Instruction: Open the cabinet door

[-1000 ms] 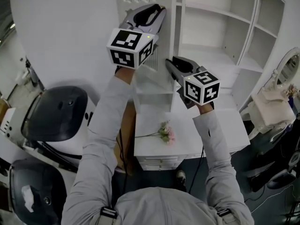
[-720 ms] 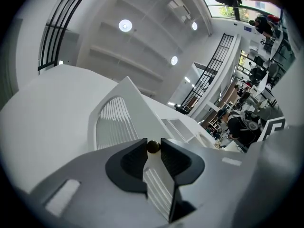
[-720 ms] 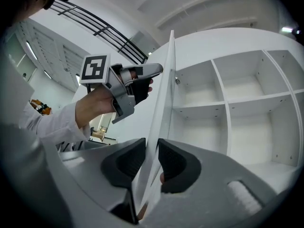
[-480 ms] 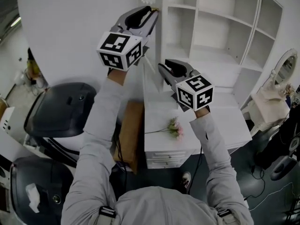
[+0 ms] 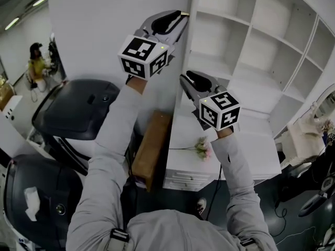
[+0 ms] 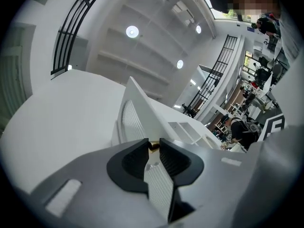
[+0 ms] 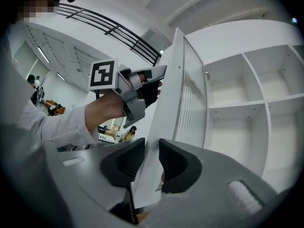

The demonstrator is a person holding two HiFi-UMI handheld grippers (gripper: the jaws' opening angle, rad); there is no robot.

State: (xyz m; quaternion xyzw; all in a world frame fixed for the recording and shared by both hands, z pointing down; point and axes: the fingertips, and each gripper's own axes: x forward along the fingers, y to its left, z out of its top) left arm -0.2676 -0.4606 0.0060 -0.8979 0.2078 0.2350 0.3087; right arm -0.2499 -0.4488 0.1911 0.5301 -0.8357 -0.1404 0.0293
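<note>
The white cabinet door (image 5: 185, 51), with a ribbed glass panel (image 7: 190, 94), stands swung out and shows almost edge-on in the head view. My left gripper (image 5: 180, 15) holds the door's free edge near the top. Its jaws are closing, with the door edge (image 6: 130, 113) between the pads (image 6: 135, 158). My right gripper (image 5: 184, 77) grips the same edge lower down. In the right gripper view that edge fills the gap between its jaws (image 7: 152, 146), and the left gripper (image 7: 160, 79) shows higher on the door. The cabinet's open white shelves (image 5: 246, 51) are bare.
A white desk with drawers (image 5: 251, 153) stands below the shelves, with a pink flower (image 5: 202, 149) lying on it. A brown board (image 5: 149, 150) leans at its left side. Two dark rounded seats (image 5: 73, 119) are on the left. A person in yellow (image 5: 36, 61) stands far left.
Both grippers have moved sideways with the door edge between their jaws. The door has swung further out, from showing its ribbed panel to almost edge-on, and more of the shelves shows.
</note>
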